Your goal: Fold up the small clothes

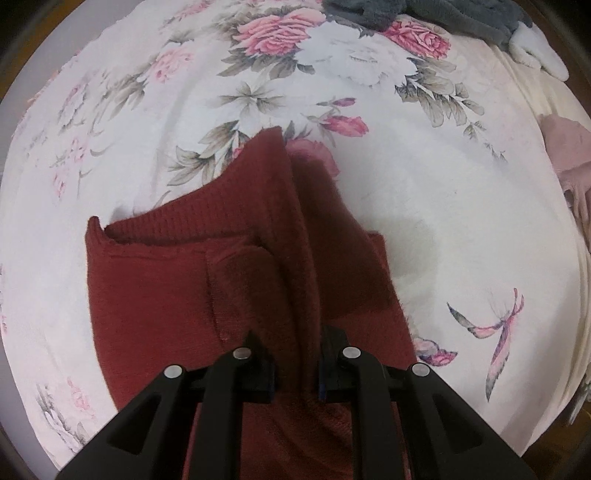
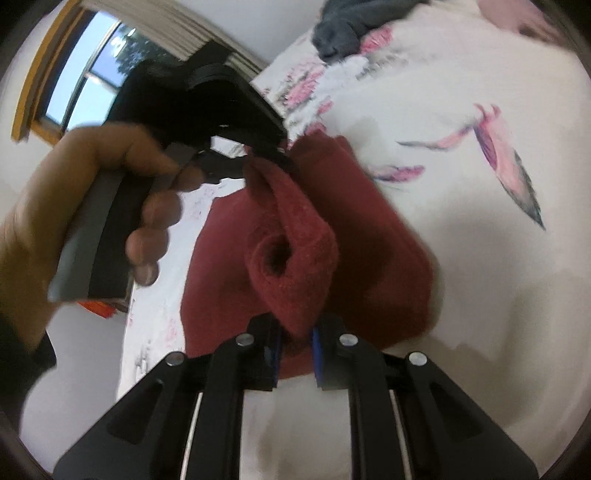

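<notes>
A dark red knitted garment (image 1: 166,295) lies partly folded on a white floral bedsheet (image 1: 461,206). My left gripper (image 1: 297,365) is shut on a raised fold of it, and the cloth rises in a ridge ahead of the fingers. In the right wrist view my right gripper (image 2: 297,347) is shut on another corner of the same red garment (image 2: 369,258), which curls into a loop above the fingers. The left gripper (image 2: 273,151) shows there too, held by a person's hand (image 2: 110,177), pinching the cloth's far end.
A grey fleece garment (image 1: 424,14) lies at the bed's far edge, with a white piece (image 1: 539,51) beside it. A dusty pink garment (image 1: 569,155) sits at the right. In the right wrist view a window (image 2: 85,70) and a wall stand beyond the bed.
</notes>
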Demonstrator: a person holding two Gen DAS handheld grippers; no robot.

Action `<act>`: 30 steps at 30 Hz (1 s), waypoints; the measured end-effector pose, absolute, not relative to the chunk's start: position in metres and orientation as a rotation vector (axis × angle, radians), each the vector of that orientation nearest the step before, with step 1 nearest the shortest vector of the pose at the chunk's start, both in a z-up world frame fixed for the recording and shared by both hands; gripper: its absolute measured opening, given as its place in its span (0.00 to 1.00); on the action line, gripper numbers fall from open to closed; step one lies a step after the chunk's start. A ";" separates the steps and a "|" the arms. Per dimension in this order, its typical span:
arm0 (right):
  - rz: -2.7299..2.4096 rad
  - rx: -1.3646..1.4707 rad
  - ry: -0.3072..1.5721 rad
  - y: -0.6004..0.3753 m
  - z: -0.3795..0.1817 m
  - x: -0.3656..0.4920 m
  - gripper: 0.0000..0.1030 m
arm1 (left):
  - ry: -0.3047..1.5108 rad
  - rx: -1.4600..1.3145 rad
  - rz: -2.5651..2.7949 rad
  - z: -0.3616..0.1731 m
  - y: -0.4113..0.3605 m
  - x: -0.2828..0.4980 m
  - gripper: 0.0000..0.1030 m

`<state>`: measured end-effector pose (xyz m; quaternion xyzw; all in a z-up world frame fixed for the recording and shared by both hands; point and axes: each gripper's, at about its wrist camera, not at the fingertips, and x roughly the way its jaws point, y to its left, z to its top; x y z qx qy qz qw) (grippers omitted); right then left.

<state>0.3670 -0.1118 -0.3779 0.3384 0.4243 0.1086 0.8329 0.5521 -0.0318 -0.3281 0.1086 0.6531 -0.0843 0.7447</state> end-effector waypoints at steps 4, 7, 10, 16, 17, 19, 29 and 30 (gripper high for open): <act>0.273 0.774 0.927 -0.123 -0.389 0.370 0.17 | 1.404 0.192 -0.203 -0.327 -0.030 0.551 0.27; 0.300 0.819 0.948 -0.131 -0.396 0.374 0.20 | 1.330 0.097 -0.280 -0.313 -0.028 0.548 0.44; 0.330 0.898 0.950 -0.141 -0.403 0.375 0.27 | 1.265 0.052 -0.353 -0.298 -0.027 0.543 0.49; 0.408 1.014 0.940 -0.152 -0.409 0.380 0.51 | 1.225 -0.033 -0.459 -0.272 -0.001 0.521 0.63; 0.421 1.039 0.926 -0.155 -0.408 0.380 0.56 | 1.222 -0.055 -0.478 -0.269 0.007 0.513 0.65; 0.467 1.108 0.917 -0.160 -0.411 0.386 0.75 | 1.239 -0.099 -0.514 -0.268 0.029 0.494 0.65; 0.835 1.180 1.082 -0.181 -0.410 0.440 0.78 | 1.289 -0.410 -0.675 -0.291 0.124 0.441 0.66; 0.830 1.156 1.105 -0.180 -0.408 0.450 0.78 | 1.289 -0.457 -0.684 -0.295 0.129 0.440 0.66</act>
